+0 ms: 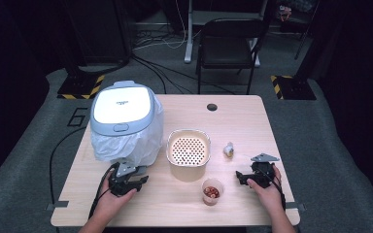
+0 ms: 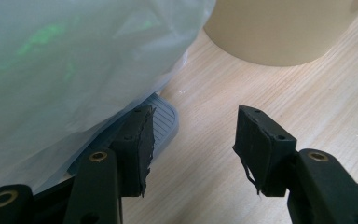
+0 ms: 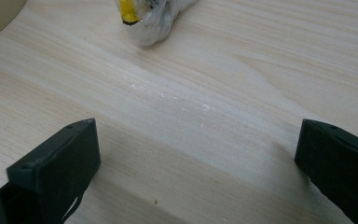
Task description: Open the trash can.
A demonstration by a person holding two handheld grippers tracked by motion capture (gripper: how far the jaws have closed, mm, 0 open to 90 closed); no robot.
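A white and grey lidded appliance stands at the table's left, its lower body wrapped in a clear plastic bag. My left gripper sits low at the bag's front edge, open, with bare wood between its jaws. Its left jaw lies by the appliance's ridged grey base. A beige perforated pot stands just right of the appliance. My right gripper rests at the front right, wide open over bare table. A small white wad with a yellow spot lies beyond it.
A small clear cup holding red pieces stands near the front edge between my hands. The wooden table has a round cable hole at the back. A black chair stands behind the table, with cables on the floor.
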